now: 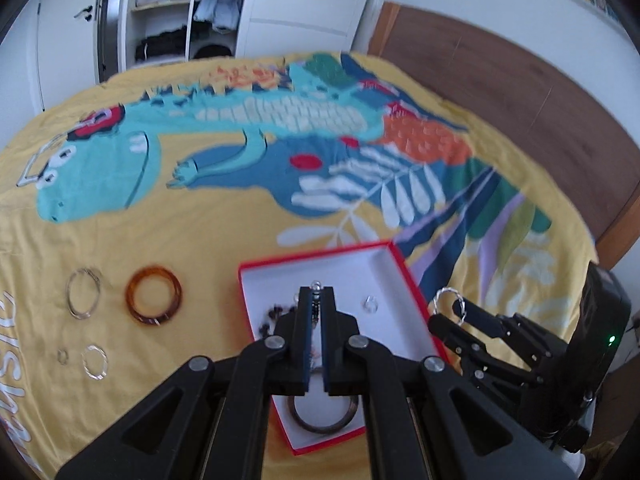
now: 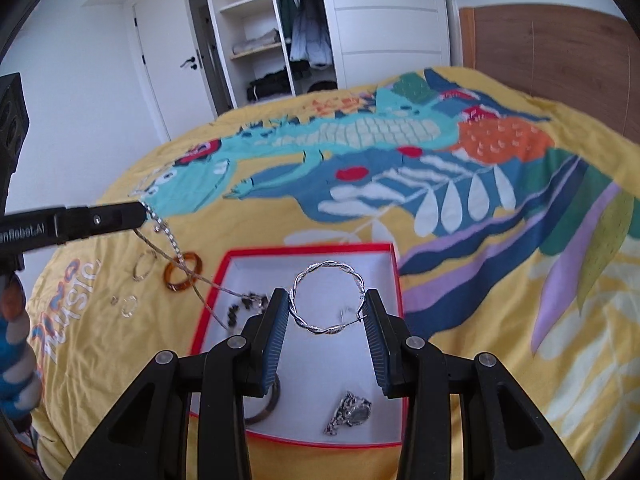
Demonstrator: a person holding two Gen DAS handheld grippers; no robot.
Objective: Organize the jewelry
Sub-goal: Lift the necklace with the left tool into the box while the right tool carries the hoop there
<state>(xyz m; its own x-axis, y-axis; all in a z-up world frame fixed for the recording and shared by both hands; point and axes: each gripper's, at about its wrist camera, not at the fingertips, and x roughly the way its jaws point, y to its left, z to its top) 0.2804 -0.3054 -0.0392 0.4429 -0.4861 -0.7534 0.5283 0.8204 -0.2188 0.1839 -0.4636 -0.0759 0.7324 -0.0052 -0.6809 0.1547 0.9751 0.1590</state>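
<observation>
While my left gripper point(image 1: 317, 300) pinches a sparkling silver chain point(image 2: 170, 236) trailing into the red-rimmed box point(image 2: 394, 268), my right gripper point(image 2: 326, 312) holds a twisted silver hoop point(image 2: 328, 298) between its jaws.

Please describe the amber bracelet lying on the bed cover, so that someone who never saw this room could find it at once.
Start at the red-edged box on the yellow dinosaur bed cover. On the cover to the left of the box lies the amber bangle, flat and outside the box. Its neighbours, the thin hoops and the small ring, are silver wire; it alone is thick, translucent orange-brown.
</observation>
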